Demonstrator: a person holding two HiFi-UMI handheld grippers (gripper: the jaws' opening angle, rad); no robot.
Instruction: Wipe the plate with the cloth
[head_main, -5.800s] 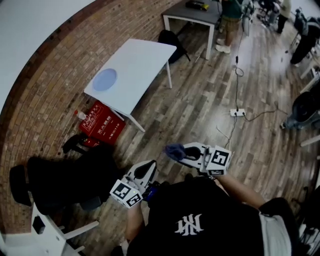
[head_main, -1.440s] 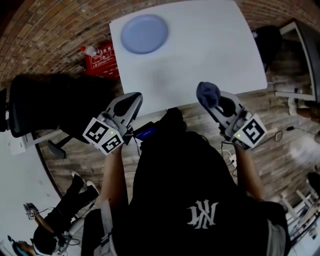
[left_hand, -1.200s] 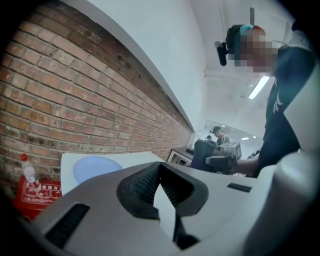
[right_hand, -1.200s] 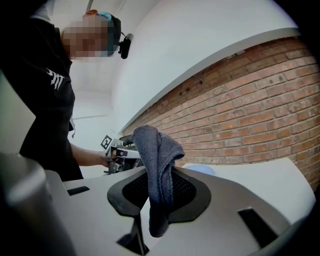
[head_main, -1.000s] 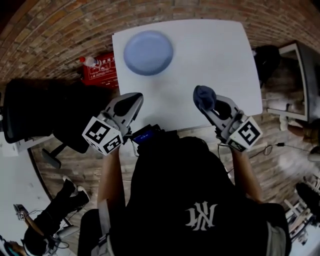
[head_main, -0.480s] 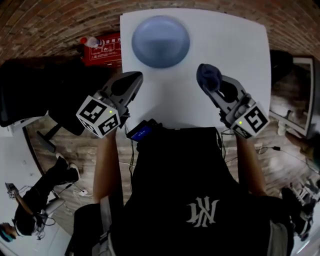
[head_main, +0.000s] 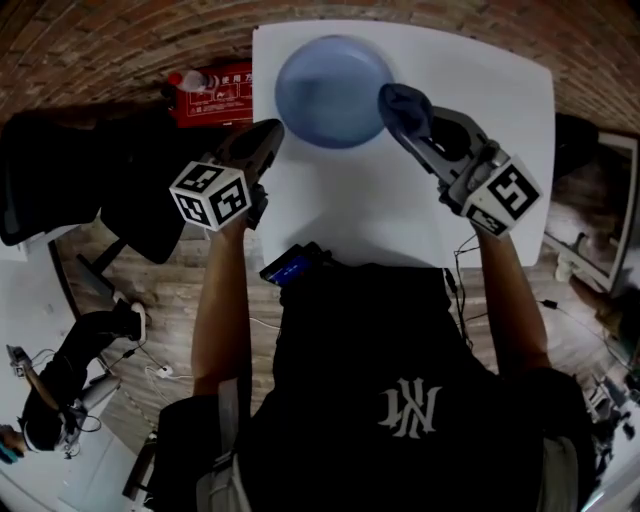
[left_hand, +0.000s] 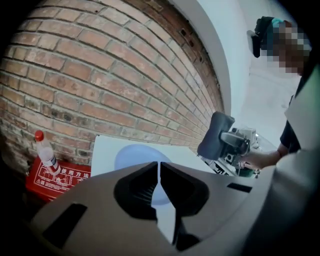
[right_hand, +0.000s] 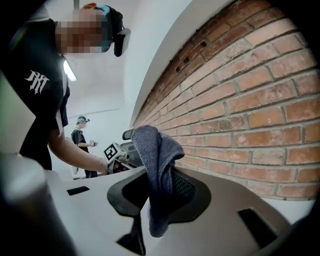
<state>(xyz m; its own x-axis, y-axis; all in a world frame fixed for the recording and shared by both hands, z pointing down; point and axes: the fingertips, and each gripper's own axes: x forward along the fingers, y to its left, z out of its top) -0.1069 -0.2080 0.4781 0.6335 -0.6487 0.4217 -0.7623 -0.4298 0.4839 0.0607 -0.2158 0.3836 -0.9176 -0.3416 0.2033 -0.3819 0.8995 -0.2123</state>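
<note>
1. The right gripper (head_main: 405, 112) pinched the cloth (right_hand: 152, 160). Its jaws were clamped on a bunched fold of the grey-blue fabric, with a wad standing above the tips and a tail hanging below.
2. The left gripper (left_hand: 159, 170) carried nothing. Its jaws were pressed together, with only a thin slit between them.
3. The plate (head_main: 333, 90), round and blue, lay flat on the white table (head_main: 490, 110), near the edge toward the brick wall.
4. In the head view the cloth overlapped the plate's right rim. I could not tell whether the two touched. The right gripper view showed only wall beyond the cloth, so I judged the cloth was held above the plate.
5. Status: the cloth was gripped and positioned at the plate. I judged wiping not yet begun.
6. Remaining: lower the cloth onto the plate and sweep it across the surface. The left gripper, near the plate's left rim, was placed to steady it if required.
</note>
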